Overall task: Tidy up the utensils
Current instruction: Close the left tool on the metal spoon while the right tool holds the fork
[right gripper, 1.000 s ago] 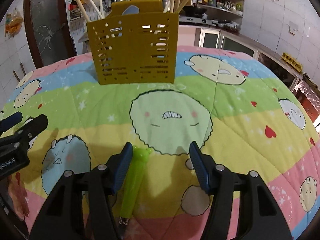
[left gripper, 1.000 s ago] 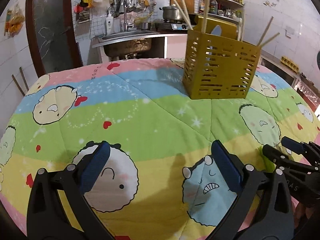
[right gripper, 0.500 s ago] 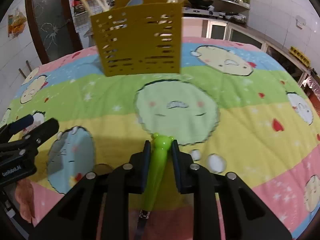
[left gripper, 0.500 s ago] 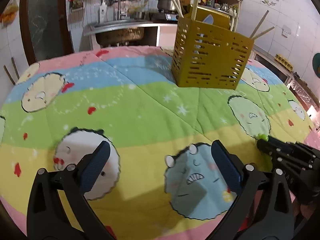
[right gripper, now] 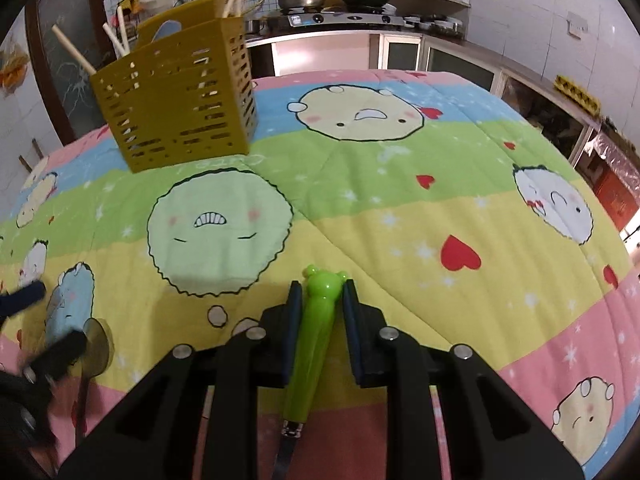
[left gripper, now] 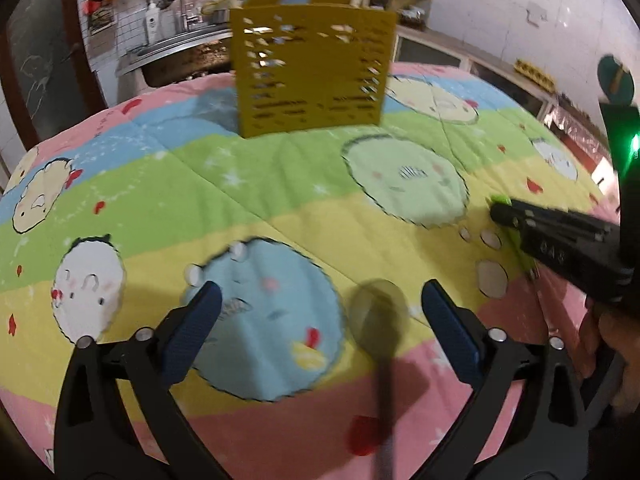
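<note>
Your right gripper (right gripper: 319,300) is clamped on the green-handled utensil (right gripper: 316,332). Its frog-head end points away from you toward the far side of the table, and the metal end trails back under the gripper, long axis in line with the fingers. Left gripper (left gripper: 316,316) is spread wide around a dark spoon (left gripper: 378,320) lying bowl-forward on the cartoon quilt (right gripper: 400,208). One yellow slotted caddy (right gripper: 176,100) stands behind, chopsticks (right gripper: 72,50) poking out. Kitchen counter and stove are in the background.
</note>
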`<state>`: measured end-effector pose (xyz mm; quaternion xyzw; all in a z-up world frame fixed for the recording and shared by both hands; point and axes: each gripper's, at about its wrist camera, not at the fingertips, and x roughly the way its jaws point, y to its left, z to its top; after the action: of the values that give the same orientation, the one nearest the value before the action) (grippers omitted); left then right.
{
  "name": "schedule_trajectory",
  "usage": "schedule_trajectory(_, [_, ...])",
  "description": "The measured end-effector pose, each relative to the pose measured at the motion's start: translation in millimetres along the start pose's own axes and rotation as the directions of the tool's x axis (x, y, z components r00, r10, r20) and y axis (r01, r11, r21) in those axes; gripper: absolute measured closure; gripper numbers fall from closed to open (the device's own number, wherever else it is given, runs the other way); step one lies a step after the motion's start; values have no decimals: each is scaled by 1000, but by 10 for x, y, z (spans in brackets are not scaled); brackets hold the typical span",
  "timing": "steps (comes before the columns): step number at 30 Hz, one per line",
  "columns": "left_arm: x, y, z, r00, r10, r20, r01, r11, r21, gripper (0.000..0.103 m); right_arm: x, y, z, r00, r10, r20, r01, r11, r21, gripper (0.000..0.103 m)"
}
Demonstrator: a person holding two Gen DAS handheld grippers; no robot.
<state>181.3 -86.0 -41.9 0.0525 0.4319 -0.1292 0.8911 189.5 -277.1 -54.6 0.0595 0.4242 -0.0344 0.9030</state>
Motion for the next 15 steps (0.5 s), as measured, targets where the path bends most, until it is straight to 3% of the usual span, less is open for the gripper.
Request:
schedule_trajectory(4, [98,-99,-39,999,16,-42,-15,1000,21,28,6,43,-12,1000,-8,8,8,1000,-13,82])
schedule_trajectory(6, [132,-109,-51,998,26,-53,-25,1000,12,30,2,67,-23,1000,-8,10,8,1000,-19,82])
schedule_trajectory(8, [132,-109,-41,998,29,-48,-29,1000,6,39,1,83,-25,1000,-6,12,7,1000,-25,82])
schedule_trajectory(10, [135,-103,-21,999,24,-49,-24,1000,0,58,-12,108,-26,1000,-4,13,5,999,-32,83])
schedule_trajectory(12, [139,-82,6,998,13,-56,-13,1000,-6,69,-28,138,-26,1000,-4,17,5,999,-39,83])
schedule_trajectory(15, [135,-61,48,998,-4,-59,3,1000,-13,69,-69,167,-19,1000,-1,31,2,999,-41,83])
